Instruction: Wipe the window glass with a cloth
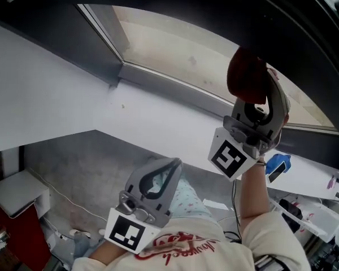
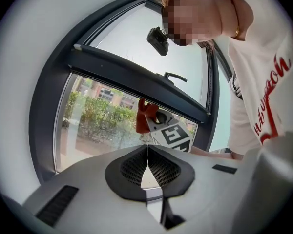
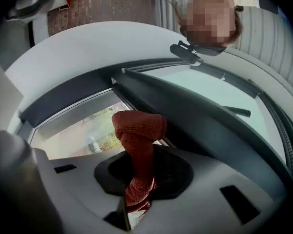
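The right gripper (image 3: 136, 182) is clamped on a red cloth (image 3: 136, 130). The cloth stands up out of the jaws as a twisted roll with a folded bunch at its top. In the head view this gripper (image 1: 253, 97) is raised on an outstretched arm, and the cloth's bunched end is up at the glass (image 1: 175, 49), just above the dark frame (image 1: 175, 92) at the pane's lower edge. Whether the cloth presses on the glass cannot be told.

The left gripper (image 2: 147, 152) has its jaws together at the tips, with nothing between them. It is held lower, close to the person's chest and well apart from the right one, pointing toward the window. From its view the cloth shows against the lower pane, under a dark crossbar (image 2: 136, 82); a handle (image 2: 173, 76) sits on the sash above. Below the window runs a white wall (image 1: 73, 95), and under it a grey floor (image 1: 90, 162).
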`<state>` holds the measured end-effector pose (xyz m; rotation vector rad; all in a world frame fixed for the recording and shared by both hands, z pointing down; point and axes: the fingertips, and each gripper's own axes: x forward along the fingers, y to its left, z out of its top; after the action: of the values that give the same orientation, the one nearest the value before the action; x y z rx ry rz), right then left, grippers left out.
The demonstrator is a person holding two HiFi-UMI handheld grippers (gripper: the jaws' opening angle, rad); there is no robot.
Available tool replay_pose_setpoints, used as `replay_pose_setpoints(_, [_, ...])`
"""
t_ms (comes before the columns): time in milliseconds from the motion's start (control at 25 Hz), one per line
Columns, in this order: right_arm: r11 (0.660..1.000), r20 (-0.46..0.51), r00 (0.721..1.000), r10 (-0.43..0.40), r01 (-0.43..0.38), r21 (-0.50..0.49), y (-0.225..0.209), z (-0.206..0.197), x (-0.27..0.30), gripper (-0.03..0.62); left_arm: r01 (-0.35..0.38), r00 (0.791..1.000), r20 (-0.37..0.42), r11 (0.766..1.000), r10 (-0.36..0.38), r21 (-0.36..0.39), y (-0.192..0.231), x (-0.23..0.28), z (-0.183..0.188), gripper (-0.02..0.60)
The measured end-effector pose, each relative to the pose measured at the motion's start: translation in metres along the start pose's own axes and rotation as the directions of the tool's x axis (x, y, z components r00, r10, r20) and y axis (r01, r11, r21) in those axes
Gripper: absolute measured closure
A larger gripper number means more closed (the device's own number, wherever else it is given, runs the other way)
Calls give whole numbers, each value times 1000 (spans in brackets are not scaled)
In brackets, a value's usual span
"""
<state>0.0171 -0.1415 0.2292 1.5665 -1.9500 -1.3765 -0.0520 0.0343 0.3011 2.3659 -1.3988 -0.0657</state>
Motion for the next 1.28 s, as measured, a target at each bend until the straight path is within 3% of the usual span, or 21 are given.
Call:
replay_pose_setpoints(120, [999, 40, 999, -33, 35, -31, -12, 10, 11, 522, -12, 999, 32, 1000, 12, 12, -3, 4, 8, 560])
replay_pose_setpoints(320, [996, 30, 1000, 1, 1, -89, 7, 6, 27, 522, -12, 998, 62, 1000, 11, 15, 7, 2, 18, 560])
replay_pose_setpoints(560, [998, -24, 1000, -12, 11, -65, 23, -4, 36, 522, 38, 999, 16, 999, -38, 15, 32, -5, 13, 560])
replay_pose_setpoints(840, [998, -90, 996, 14, -20, -66, 43, -15, 30, 522, 47, 999, -9, 999, -47, -8, 58, -16, 11, 560])
replay_pose_setpoints(1280, [993, -156, 986, 59, -74, -87, 79, -34, 20, 523, 97, 993, -61, 995, -99, -36, 62, -23, -9, 560])
